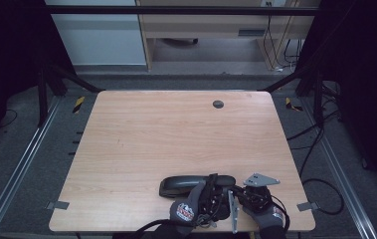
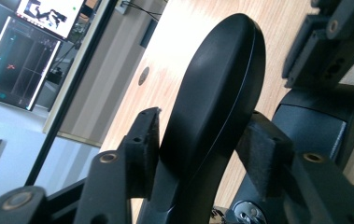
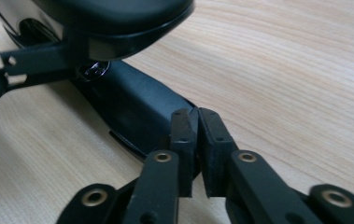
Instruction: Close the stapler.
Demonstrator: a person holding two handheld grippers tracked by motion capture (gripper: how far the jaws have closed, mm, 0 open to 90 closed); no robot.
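So here's where we're at, going left to right: our left gripper (image 2: 198, 128) has its fingers (image 2: 143, 148) on either side of the stapler (image 1: 183, 184), specifically the long top arm. In the left gripper view both pads look pressed against the arm's flanks, so we're calling that a grip on it. The reason seems pretty obvious: the top arm sits lifted away from the base (image 2: 315, 125), and pinching it from the sides is what holds it up there, like when you swing a stapler open to get at the inside. We'd guess that's the job in hand, though we can't see the staple channel itself. The stapler lies lengthwise along the near edge of the worktop (image 1: 176, 129), right in front of both gloved hands, with lots of bare wood beyond it. It's all black, with a smooth rounded top arm that catches a soft shine and a chunkier matte base with a bit of bright metal showing at the hinge. Over on the right, our right gripper (image 3: 198, 115) comes in low at the rear end of the base. Its fingers (image 3: 181, 135) are almost together with only a thin slit between them and nothing pinched in there. We reckon their tips are just nudging or bracing the base so it doesn't slide while the other side holds the arm.
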